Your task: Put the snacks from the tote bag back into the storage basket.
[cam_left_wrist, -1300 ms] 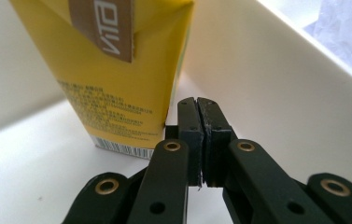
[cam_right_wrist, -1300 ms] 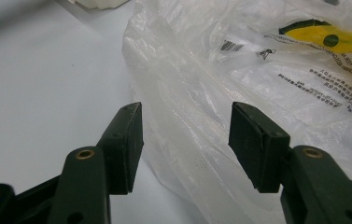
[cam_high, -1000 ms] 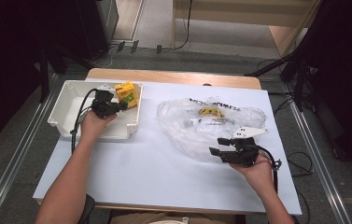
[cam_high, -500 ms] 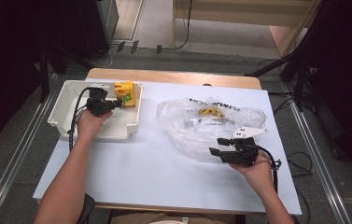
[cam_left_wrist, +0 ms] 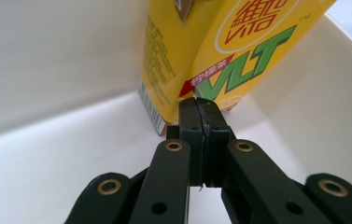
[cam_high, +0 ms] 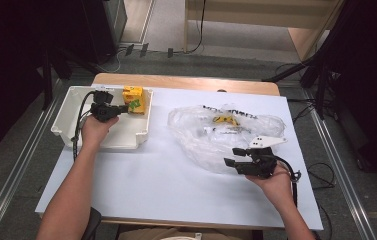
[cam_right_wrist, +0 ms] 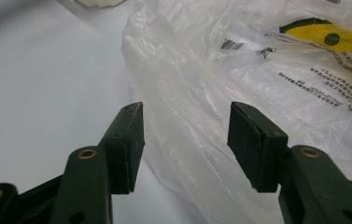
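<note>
Two yellow drink cartons (cam_high: pixel 133 98) stand in the far right corner of a white tray (cam_high: pixel 76 137). My left gripper (cam_high: pixel 124 107) is inside the tray, shut with nothing between its jaws. In the left gripper view its tips (cam_left_wrist: pixel 200 108) sit just in front of the cartons (cam_left_wrist: pixel 239 51), at their base. A crumpled clear plastic bag (cam_high: pixel 221 130) with yellow and black print lies mid-table. My right gripper (cam_high: pixel 232 156) is open at the bag's near edge. In the right gripper view the gripper (cam_right_wrist: pixel 187 112) has a fold of the bag (cam_right_wrist: pixel 267 60) lying between its jaws.
A white sheet (cam_high: pixel 166 185) covers the wooden table, with bare room in front of the tray and the bag. Metal rails (cam_high: pixel 21 165) run along both sides of the table. Cables lie on the floor behind it.
My left gripper has shifted slightly left and farther back inside the tray, while the cartons stay put. The right gripper and the bag have not moved.
</note>
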